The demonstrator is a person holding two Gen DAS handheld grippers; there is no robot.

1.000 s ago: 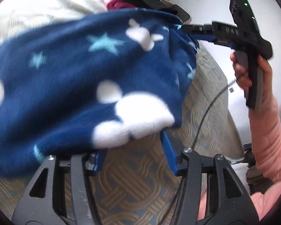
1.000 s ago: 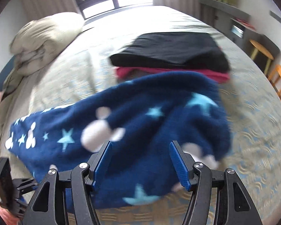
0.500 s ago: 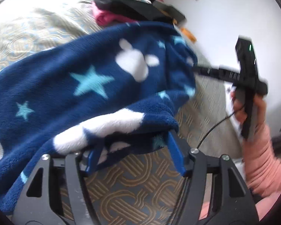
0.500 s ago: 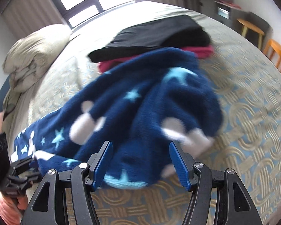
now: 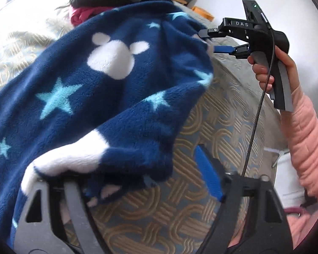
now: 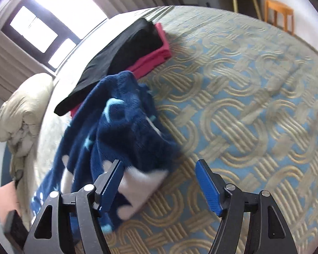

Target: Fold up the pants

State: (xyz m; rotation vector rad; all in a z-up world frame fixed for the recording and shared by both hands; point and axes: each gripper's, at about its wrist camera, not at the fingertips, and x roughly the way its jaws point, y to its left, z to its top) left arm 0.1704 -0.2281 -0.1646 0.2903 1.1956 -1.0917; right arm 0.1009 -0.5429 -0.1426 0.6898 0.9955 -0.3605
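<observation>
Releasing looks to be the event here: the right gripper (image 6: pixel 159 182) now stands with its blue pads wide apart, the fleece lying against the left pad only, whereas half a second ago the cloth filled the gap between them. In the left wrist view the same tool (image 5: pixel 209 42) sits at the far edge of the fabric, jaws parted. The left gripper (image 5: pixel 137 182) also shows a wide gap; its right pad is bare, its left pad is buried under cloth, so I cannot tell whether any fabric is caught there.

The pants (image 5: pixel 99 97), navy fleece with stars and white mouse heads, are bunched on the bed (image 6: pixel 243 110), draped over the left gripper and leaning toward the far pile. Judgement: the fold has just been laid over and let go; it needs flattening and squaring.

Surroundings: a black garment (image 6: pixel 125 48) on a pink one (image 6: pixel 156 57) lies just behind the pants, touching or nearly so, and could be dragged along. A rumpled duvet (image 6: pixel 21 114) sits at the left; stools (image 6: pixel 277 12) stand beyond the bed.
</observation>
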